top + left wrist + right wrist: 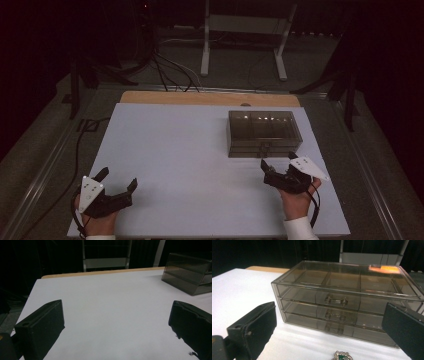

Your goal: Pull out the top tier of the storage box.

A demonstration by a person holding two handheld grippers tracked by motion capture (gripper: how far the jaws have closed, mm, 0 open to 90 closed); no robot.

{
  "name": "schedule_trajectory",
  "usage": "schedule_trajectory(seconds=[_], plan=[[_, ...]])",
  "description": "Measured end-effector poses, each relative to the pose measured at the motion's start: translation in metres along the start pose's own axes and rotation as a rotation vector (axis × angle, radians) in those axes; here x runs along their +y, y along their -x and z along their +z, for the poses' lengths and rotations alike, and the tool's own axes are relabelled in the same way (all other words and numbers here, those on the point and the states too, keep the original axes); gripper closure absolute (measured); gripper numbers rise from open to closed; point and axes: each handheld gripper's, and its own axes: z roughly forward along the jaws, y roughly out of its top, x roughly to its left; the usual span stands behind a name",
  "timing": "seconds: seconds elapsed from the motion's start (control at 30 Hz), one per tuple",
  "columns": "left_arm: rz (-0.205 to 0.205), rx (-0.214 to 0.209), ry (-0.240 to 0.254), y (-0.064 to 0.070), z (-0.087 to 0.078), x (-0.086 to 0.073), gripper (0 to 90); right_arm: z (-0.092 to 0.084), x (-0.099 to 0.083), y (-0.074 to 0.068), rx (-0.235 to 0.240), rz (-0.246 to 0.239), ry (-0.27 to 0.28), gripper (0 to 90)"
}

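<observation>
Your right gripper (279, 166) wide open and empty before a smoky clear-plastic three-drawer box (344, 302), silvery green-stoned pendant (342, 356) on white tabletop (180, 160), left gripper (117, 179) agape, empty

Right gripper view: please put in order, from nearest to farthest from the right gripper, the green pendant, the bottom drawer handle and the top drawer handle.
1. Green pendant, on the white table just ahead of the right gripper, between its open jaws.
2. Bottom drawer handle, low on the organizer's front.
3. Top drawer handle, highest on that front, farthest back.
</observation>
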Motion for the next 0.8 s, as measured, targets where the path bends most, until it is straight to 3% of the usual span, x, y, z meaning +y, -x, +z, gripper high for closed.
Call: schedule_trajectory(seconds=[0.8], plan=[[0.0,0.002,-0.005,0.0,0.001,0.0,1.1,0.024,0.003,-0.002,-0.033,0.033,-0.01,0.0]])
